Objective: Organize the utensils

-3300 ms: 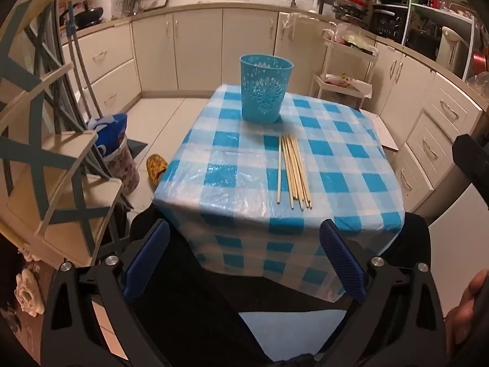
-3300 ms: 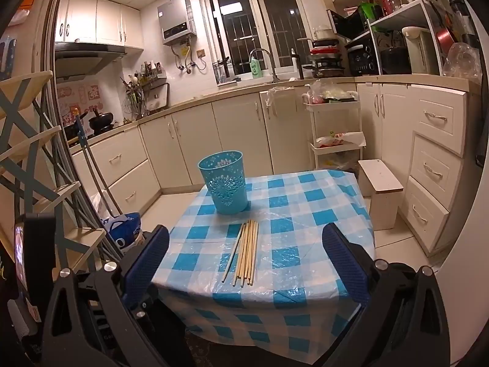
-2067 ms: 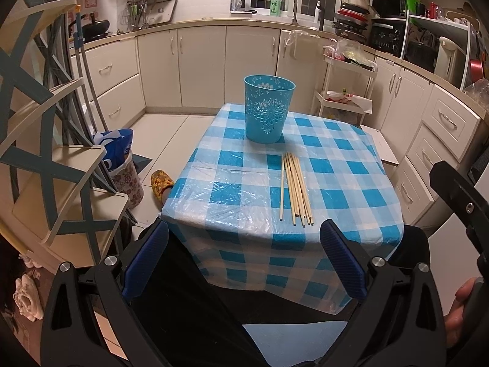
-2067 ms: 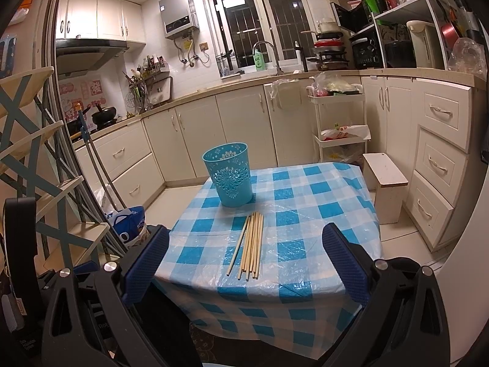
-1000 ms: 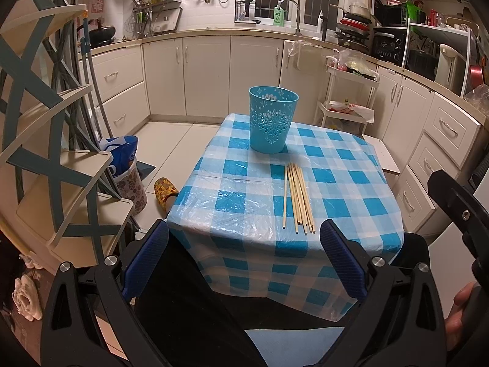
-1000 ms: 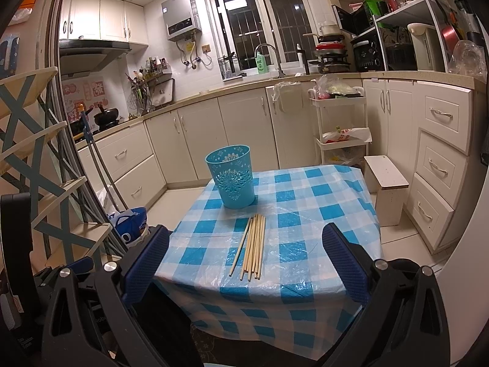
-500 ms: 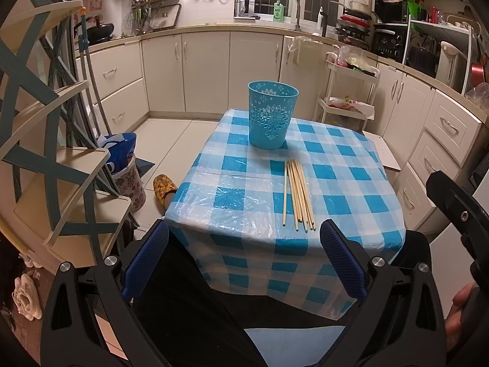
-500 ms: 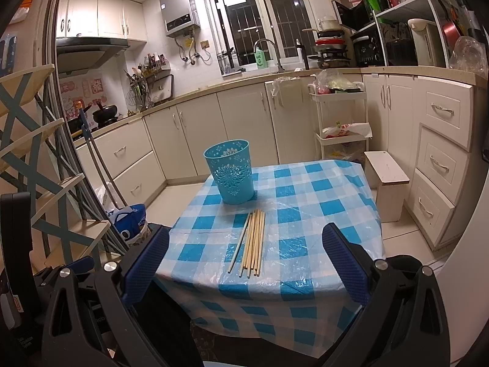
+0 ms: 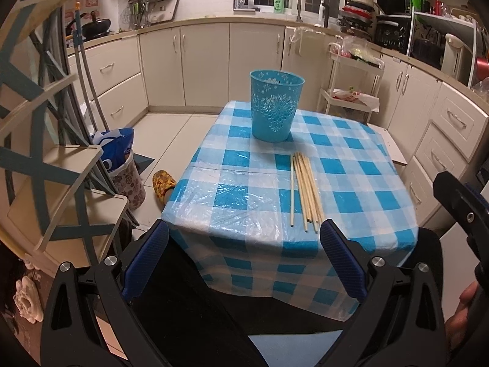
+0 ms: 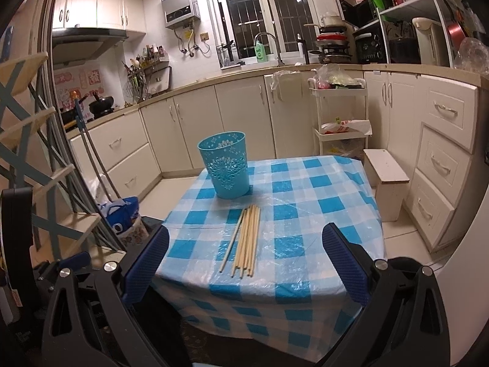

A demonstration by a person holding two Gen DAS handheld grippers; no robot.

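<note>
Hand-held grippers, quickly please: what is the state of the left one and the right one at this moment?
Left hand-held gripper: open, holding nothing, short of the table.
Right hand-held gripper: open, holding nothing; the chopsticks lie on the table.

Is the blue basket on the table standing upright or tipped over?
Upright. The blue basket stands on its base on the checked tablecloth, open rim facing up, beyond the chopsticks.

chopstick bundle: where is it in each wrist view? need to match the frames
Left wrist: chopsticks right of centre, lying on the checked cloth, near ends just above the right blue finger pad.
Right wrist: chopsticks at centre, slightly left, lying between the two finger pads.
Shared landmark: the blue bin stands upright on the cloth just beyond the bundle's far ends in both views.
</note>
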